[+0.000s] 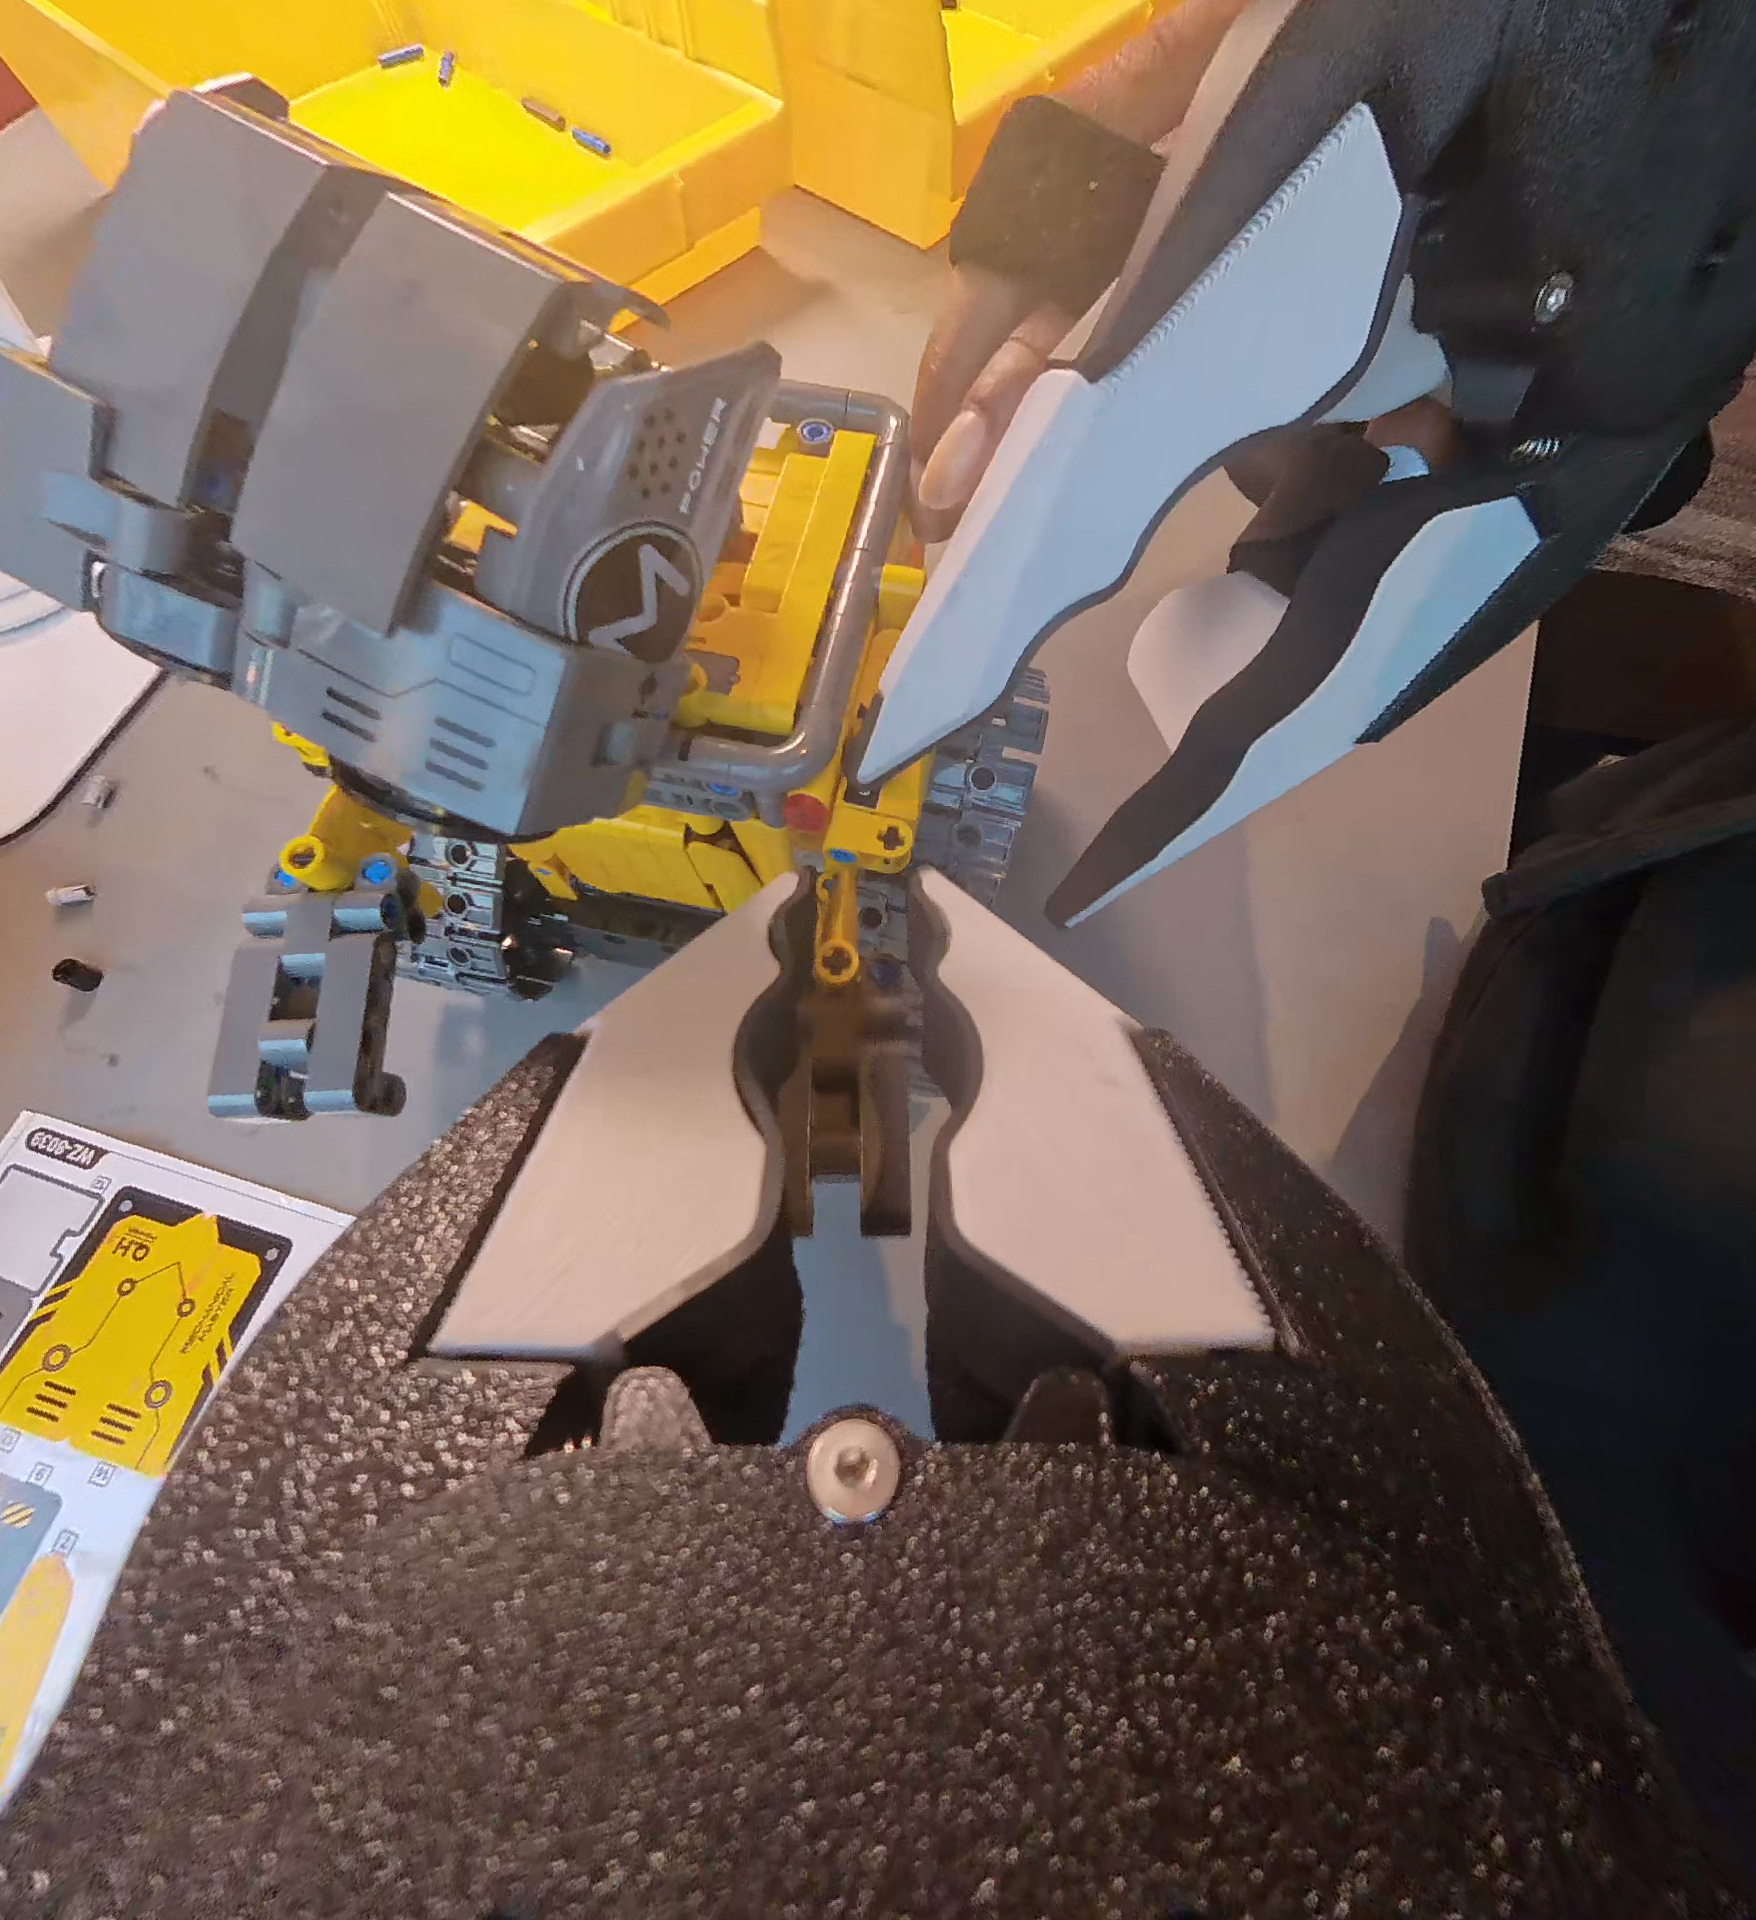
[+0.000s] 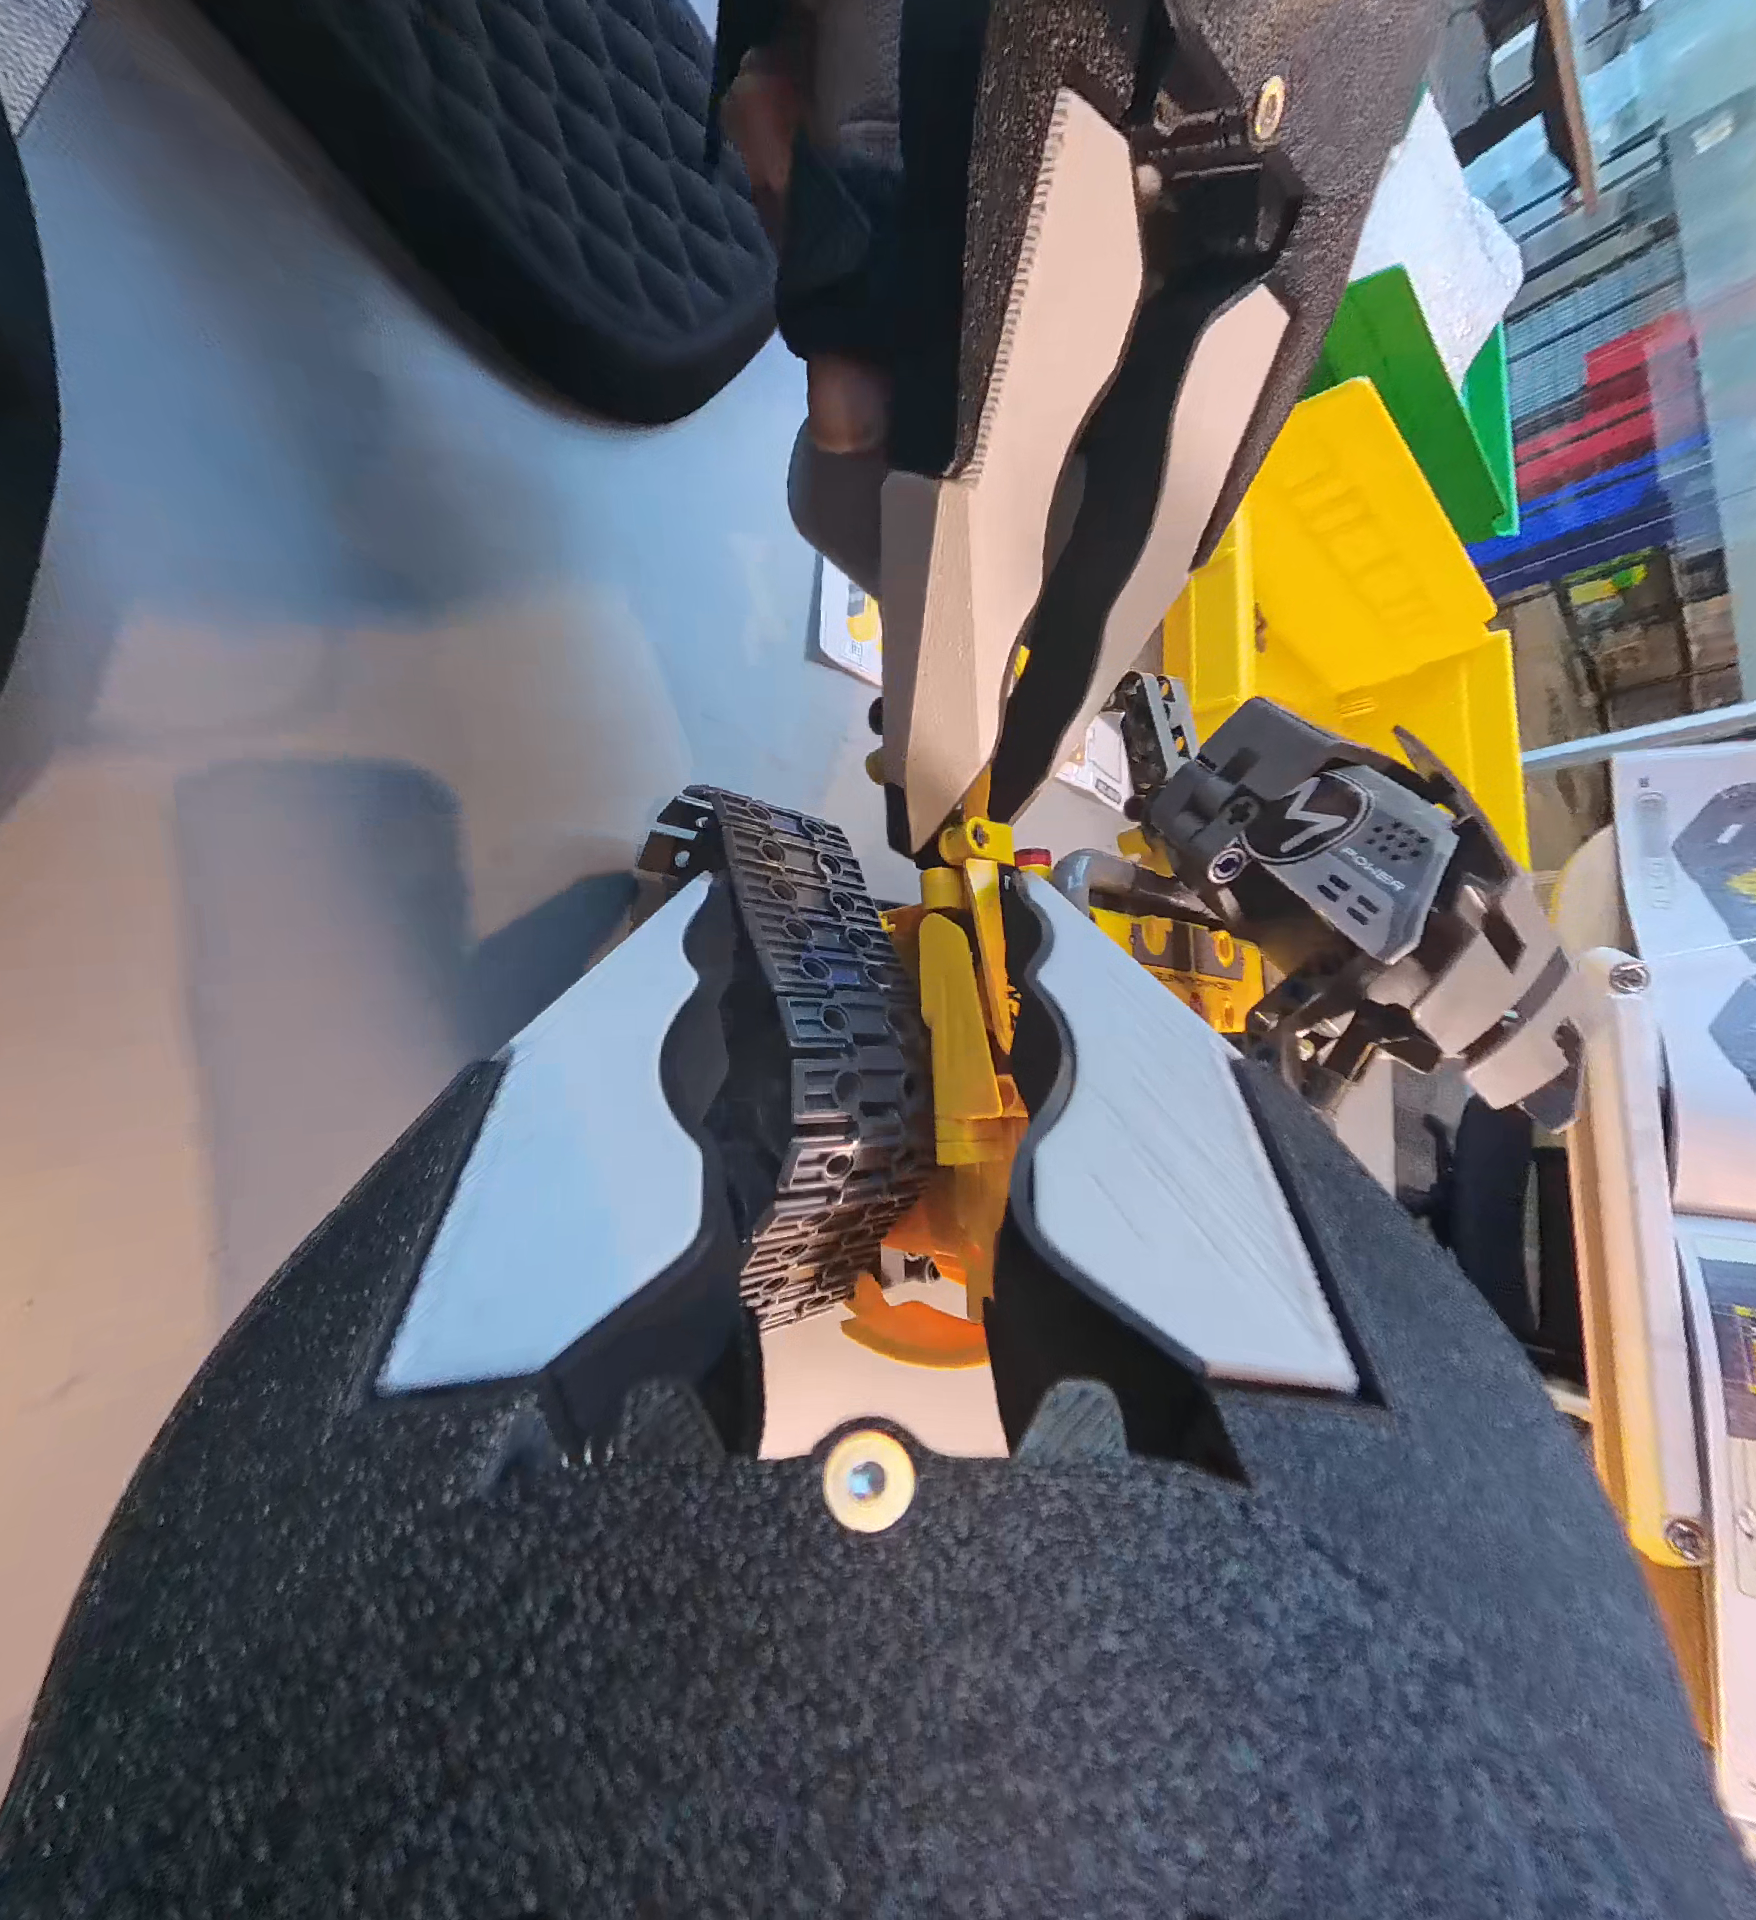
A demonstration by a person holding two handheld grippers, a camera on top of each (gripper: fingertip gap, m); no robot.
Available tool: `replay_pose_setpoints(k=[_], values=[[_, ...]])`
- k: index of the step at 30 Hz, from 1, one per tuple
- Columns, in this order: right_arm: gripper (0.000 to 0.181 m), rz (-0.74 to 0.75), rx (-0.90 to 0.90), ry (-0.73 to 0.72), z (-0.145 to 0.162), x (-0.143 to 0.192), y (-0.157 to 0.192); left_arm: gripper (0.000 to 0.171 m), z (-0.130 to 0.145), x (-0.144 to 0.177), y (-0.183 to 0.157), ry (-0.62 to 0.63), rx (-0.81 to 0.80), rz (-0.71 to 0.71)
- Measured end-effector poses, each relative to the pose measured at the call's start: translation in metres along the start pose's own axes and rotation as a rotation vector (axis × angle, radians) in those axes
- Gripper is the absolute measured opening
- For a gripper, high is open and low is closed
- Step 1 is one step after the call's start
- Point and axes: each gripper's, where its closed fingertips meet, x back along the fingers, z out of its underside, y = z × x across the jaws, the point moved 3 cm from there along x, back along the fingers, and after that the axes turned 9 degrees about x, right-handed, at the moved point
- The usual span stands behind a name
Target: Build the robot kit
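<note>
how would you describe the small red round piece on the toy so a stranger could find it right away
Start at the yellow and grey brick-built tracked robot on the grey table. Follow its grey tube frame down to the bottom corner by the right gripper. The red stud sits there, the only red part among yellow and grey pieces.
</note>
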Motion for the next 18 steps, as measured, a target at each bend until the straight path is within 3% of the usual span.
replay_pose_setpoints(k=[9, 18], values=[[0.056, -0.047, -0.044, 0.020, -0.002, -0.001, -0.001, 0.015, -0.003, -0.003, -0.002, -0.045, 0.020, 0.011], [0.056, -0.011, -0.066, 0.105, 0.018, 0.017, 0.001, 0.015, -0.002, -0.003, -0.002, -0.069, 0.021, 0.017]])
